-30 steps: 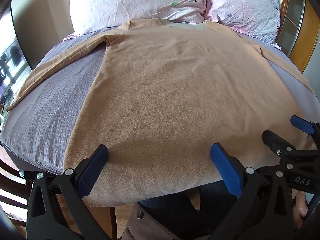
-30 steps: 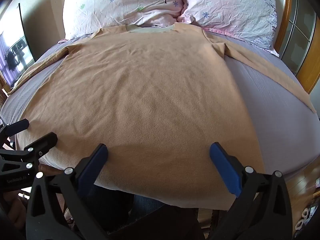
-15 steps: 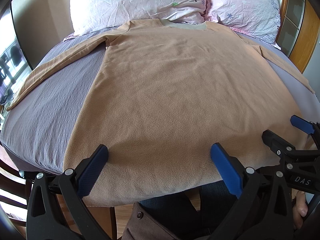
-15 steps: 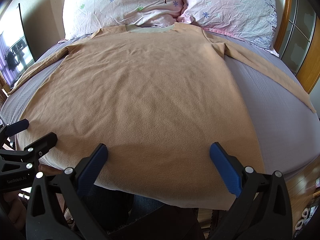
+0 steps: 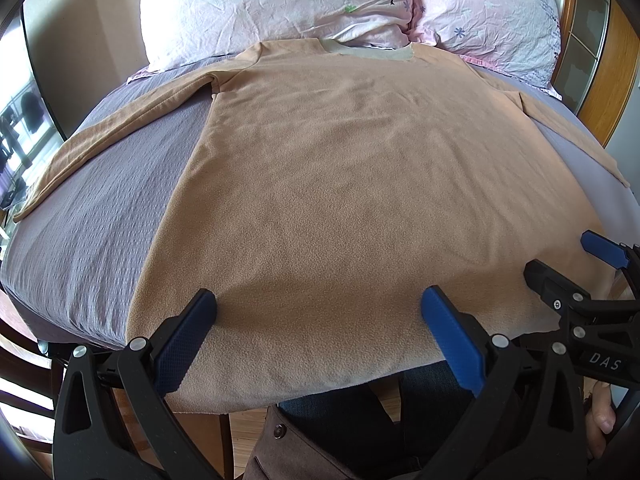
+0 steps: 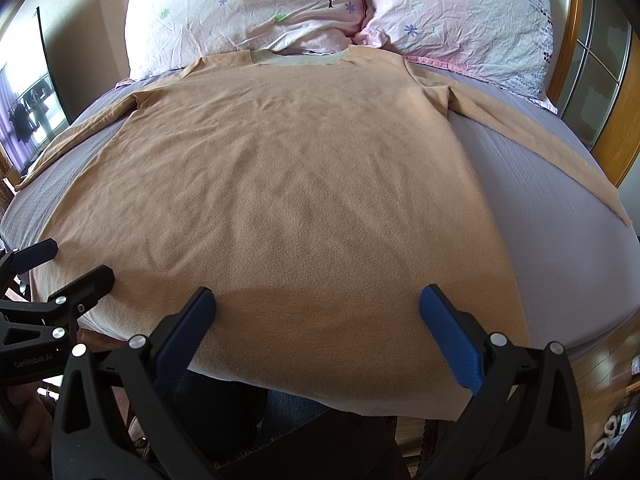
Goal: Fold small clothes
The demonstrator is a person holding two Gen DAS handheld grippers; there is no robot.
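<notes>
A tan long-sleeved shirt (image 5: 360, 184) lies flat on the bed, collar at the far end by the pillows, both sleeves spread out sideways; it also shows in the right wrist view (image 6: 288, 200). Its hem hangs over the near bed edge. My left gripper (image 5: 320, 320) is open and empty, hovering over the hem near its left part. My right gripper (image 6: 316, 320) is open and empty over the hem's right part. Each gripper shows in the other's view, the right one (image 5: 568, 264) and the left one (image 6: 68, 268).
A grey-lilac bedsheet (image 5: 100, 216) covers the bed. Two floral pillows (image 6: 248, 4) lie at the head. A wooden headboard frame (image 6: 624, 92) stands at the right. A person's legs (image 5: 360, 420) are at the near edge.
</notes>
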